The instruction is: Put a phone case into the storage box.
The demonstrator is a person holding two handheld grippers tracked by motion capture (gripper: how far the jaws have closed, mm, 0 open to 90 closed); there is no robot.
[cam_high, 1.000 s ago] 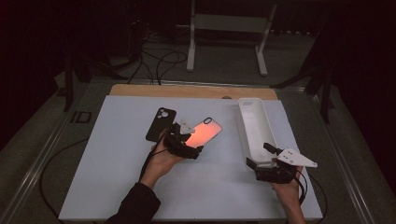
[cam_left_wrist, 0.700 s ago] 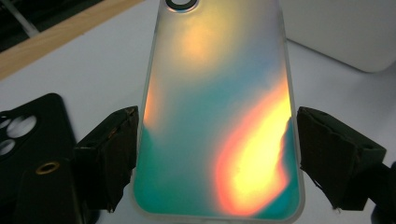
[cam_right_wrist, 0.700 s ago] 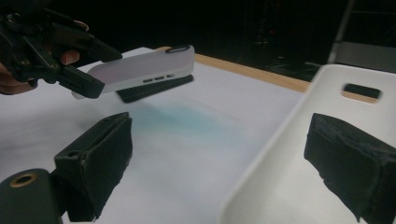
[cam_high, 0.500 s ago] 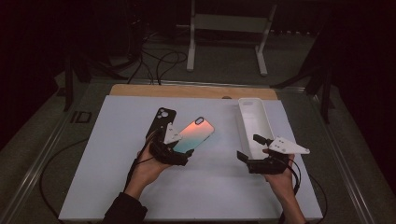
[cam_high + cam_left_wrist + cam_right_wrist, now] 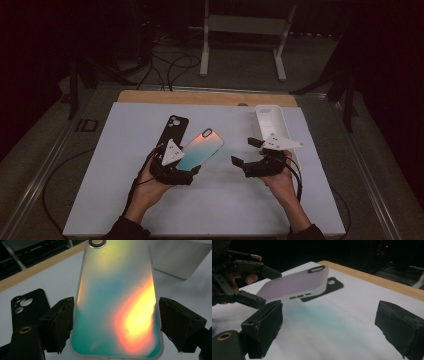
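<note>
My left gripper (image 5: 176,167) is clamped on the iridescent phone case (image 5: 202,148) by its 2 long edges, lifted at centre frame above the table (image 5: 120,200). It looks light, thin, glossy and slippery. My right gripper (image 5: 248,157), jaws apart, should grasp its free camera end.

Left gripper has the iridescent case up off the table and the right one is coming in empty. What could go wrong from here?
1. The left gripper clamps the iridescent case only across its near end, so the far end overhangs and might pivot or slip.
2. The open right gripper could knock the case loose if it closes in off-centre.
3. If dropped, it would likely land on the black case lying below it.
</note>
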